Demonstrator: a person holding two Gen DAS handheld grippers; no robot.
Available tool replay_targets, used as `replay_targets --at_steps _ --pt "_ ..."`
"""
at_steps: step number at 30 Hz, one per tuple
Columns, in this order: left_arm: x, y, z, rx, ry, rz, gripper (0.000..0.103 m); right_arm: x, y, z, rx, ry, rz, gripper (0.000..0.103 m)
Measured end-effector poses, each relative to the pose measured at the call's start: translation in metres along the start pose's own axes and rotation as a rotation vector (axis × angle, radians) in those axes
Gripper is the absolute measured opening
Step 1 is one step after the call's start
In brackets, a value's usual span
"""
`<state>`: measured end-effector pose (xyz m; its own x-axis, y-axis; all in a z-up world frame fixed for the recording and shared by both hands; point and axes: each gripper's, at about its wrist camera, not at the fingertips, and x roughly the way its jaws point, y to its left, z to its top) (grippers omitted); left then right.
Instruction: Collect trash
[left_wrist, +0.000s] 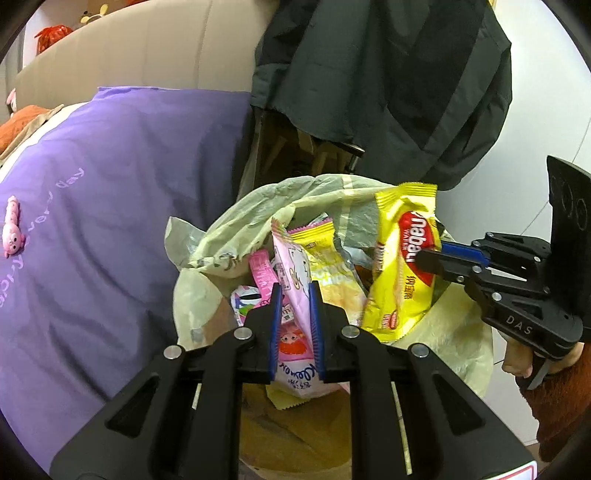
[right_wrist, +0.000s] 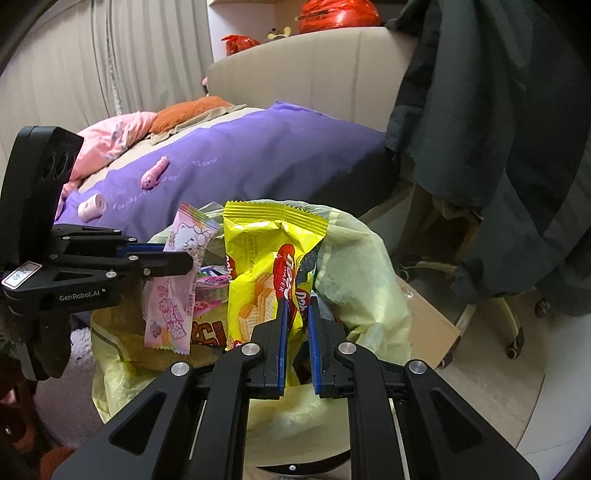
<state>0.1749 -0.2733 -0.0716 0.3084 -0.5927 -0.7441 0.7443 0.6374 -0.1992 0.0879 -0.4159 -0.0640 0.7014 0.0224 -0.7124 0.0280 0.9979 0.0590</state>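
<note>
My left gripper (left_wrist: 295, 291) is shut on a pink candy wrapper (left_wrist: 293, 266), which hangs upright over the bin's pale yellow-green liner bag (left_wrist: 229, 229). My right gripper (right_wrist: 297, 306) is shut on a yellow wafer packet (right_wrist: 258, 273), also above the bag (right_wrist: 354, 273). In the left wrist view the right gripper (left_wrist: 424, 260) comes in from the right, clamped on the yellow packet (left_wrist: 399, 266). In the right wrist view the left gripper (right_wrist: 184, 264) comes in from the left with the pink wrapper (right_wrist: 173, 295) in its jaws. Several other wrappers lie inside the bag.
A bed with a purple cover (right_wrist: 258, 158) stands behind the bin, with a pink toy (right_wrist: 155, 173) and a small white roll (right_wrist: 91, 206) on it. A dark jacket (right_wrist: 498, 129) hangs over a wheeled chair on the right. A flat cardboard sheet (right_wrist: 424, 325) lies on the floor.
</note>
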Motion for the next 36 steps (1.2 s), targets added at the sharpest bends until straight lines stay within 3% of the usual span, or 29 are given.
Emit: replay_targets --at_steps 6,9,12,14,16,19,24,27,30,36 --pt "-0.004 0.003 -0.006 -0.026 0.014 -0.022 0.018 -0.001 -0.005 -0.002 0.030 -0.003 -0.004 0.012" --pt "-0.014 0.007 -0.008 -0.062 -0.001 -0.057 0.035 -0.002 -0.004 -0.003 0.039 0.000 -0.006 0.014" --pt "-0.024 0.008 -0.010 -0.073 -0.025 -0.047 0.048 -0.003 -0.002 -0.004 0.030 -0.002 0.016 0.031" --pt "-0.033 0.012 -0.013 -0.093 -0.034 -0.015 0.057 -0.005 0.003 -0.004 0.023 -0.008 0.025 0.046" --pt "-0.045 0.019 -0.017 -0.127 -0.046 0.017 0.061 -0.008 0.009 -0.004 0.015 -0.014 0.011 0.049" --pt "-0.069 0.030 -0.027 -0.170 -0.074 0.083 0.067 -0.017 0.017 -0.005 0.022 -0.035 0.008 0.050" --pt "-0.123 0.035 -0.052 -0.195 -0.140 0.180 0.070 -0.046 0.036 -0.011 0.065 -0.091 0.059 0.051" --pt "-0.164 0.028 -0.078 -0.180 -0.189 0.240 0.073 -0.072 0.064 -0.021 0.064 -0.126 0.091 0.051" --pt "-0.208 0.021 -0.111 -0.179 -0.243 0.347 0.073 -0.095 0.098 -0.034 0.044 -0.157 0.104 0.051" --pt "-0.258 0.009 -0.150 -0.205 -0.295 0.475 0.073 -0.123 0.158 -0.068 0.003 -0.178 0.122 0.051"
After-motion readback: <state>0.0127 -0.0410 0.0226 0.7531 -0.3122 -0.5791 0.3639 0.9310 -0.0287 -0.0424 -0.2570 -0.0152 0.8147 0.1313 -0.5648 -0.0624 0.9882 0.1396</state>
